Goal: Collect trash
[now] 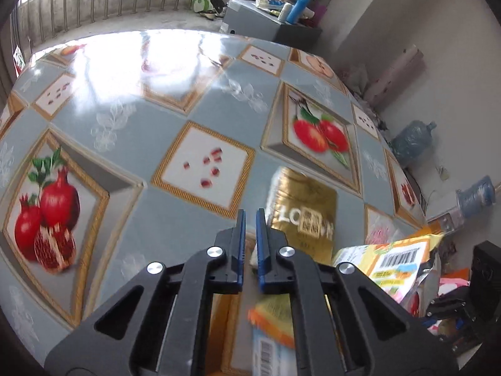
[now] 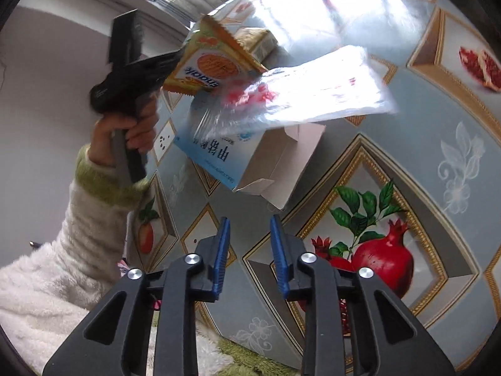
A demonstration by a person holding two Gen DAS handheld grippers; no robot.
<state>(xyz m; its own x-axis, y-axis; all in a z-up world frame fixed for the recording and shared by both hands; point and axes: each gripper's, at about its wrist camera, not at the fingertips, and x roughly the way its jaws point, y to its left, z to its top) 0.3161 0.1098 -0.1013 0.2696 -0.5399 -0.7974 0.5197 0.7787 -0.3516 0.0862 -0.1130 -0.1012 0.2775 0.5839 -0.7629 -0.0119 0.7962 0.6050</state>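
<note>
Grip security matters most at this step. The left gripper (image 1: 249, 214) has its blue fingers drawn almost together with a thin white edge between them, and I judge it to be clamped on a bundle of trash (image 2: 250, 109) lifted above the table (image 1: 188, 100). Several loose pieces seem to hang from one narrow pinch, so the squeeze should be kept firm and the hand moved smoothly; a jerk could shake a piece free. Exactly which pieces sit between the fingers cannot be told, because the right wrist view hides the jaws behind the wrapper.

The bundle, from the left, looks like this:

- **An orange snack wrapper (image 2: 213, 62)**, with a zigzag edge and a biscuit picture, tilted upward.
- **A clear plastic bag (image 2: 313, 94)**, limp and blurred, with red print, fanning out to the right.
- **A blue-and-white carton (image 2: 231, 156)**, below the bag, with its end flaps open.

A gold packet (image 1: 303, 206) lies flat on the fruit-patterned tablecloth just ahead of the left fingers, uncollected.

Further right, the right gripper (image 2: 250, 232) hovers over the table with its fingers spread and nothing between them. It is well placed to steady the carton from below or to take the gold packet.
</note>
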